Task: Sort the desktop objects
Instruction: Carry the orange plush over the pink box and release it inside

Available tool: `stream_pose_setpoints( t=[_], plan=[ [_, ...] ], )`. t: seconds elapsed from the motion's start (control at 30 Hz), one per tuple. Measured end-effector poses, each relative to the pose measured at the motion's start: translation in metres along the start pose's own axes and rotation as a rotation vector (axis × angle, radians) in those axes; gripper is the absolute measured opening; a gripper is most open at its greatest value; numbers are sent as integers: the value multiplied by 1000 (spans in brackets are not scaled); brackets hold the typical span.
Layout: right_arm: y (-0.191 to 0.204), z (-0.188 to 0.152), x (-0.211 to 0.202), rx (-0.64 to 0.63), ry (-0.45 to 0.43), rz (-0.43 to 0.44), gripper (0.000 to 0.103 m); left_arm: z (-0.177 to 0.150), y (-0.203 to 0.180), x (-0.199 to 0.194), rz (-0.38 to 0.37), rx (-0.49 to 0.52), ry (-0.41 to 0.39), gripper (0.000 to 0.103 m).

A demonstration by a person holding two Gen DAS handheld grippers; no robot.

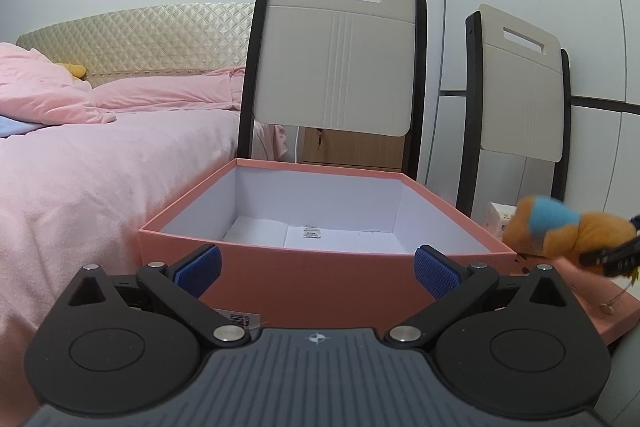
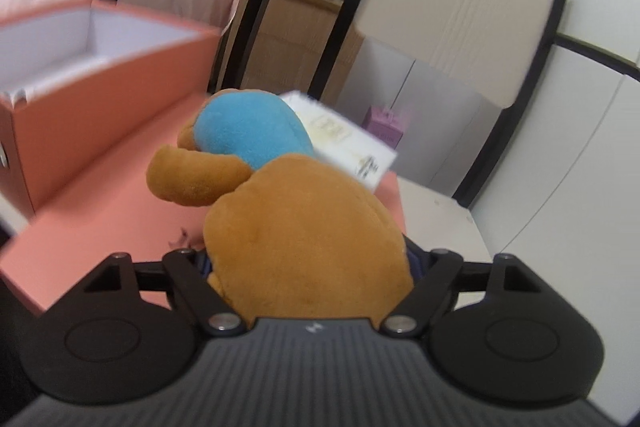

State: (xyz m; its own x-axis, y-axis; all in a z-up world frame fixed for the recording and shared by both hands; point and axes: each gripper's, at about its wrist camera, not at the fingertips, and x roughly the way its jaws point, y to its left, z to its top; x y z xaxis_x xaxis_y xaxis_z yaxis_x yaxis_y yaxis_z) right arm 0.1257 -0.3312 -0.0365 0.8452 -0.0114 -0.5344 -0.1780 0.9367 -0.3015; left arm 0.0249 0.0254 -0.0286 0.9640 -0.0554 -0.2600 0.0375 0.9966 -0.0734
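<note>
An open pink box with a white inside stands in front of my left gripper, which is open and empty just before the box's near wall. My right gripper is shut on a brown plush toy with a blue patch and holds it above a flat pink lid, to the right of the box. In the left wrist view the plush toy and the right gripper's finger show at the far right. A white carton lies behind the toy.
Two chairs stand behind the box. A bed with pink bedding lies to the left. A small purple box stands on the floor beyond the table. A white cabinet wall is at the right.
</note>
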Motion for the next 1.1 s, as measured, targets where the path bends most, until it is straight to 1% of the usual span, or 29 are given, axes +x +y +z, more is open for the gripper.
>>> stream_pose_setpoints(
  t=[0.17,0.3,0.4,0.5,0.63,0.73,0.8,0.93,1.1],
  plan=[
    [5,39,-25,37,-80,43,81,1,-2,-1,-15,7,-1,103],
    [15,83,-42,41,-142,101,81,2,-2,-3,-24,4,-5,103],
    [24,119,-44,44,-169,154,81,3,0,-4,-31,-6,-10,103],
    [38,154,-34,43,-170,210,81,4,1,-5,-26,-13,-17,103],
    [71,192,-1,28,-122,315,81,3,-5,-7,26,14,-37,103],
    [109,214,37,-3,-45,402,81,2,-7,-8,23,30,-44,103],
    [136,224,65,-27,5,441,81,3,-6,-7,24,25,-43,103],
    [182,231,119,-53,106,474,81,3,0,-4,25,3,-31,103],
    [217,226,173,-100,214,463,81,3,7,-2,9,-23,-20,103]
  ],
)
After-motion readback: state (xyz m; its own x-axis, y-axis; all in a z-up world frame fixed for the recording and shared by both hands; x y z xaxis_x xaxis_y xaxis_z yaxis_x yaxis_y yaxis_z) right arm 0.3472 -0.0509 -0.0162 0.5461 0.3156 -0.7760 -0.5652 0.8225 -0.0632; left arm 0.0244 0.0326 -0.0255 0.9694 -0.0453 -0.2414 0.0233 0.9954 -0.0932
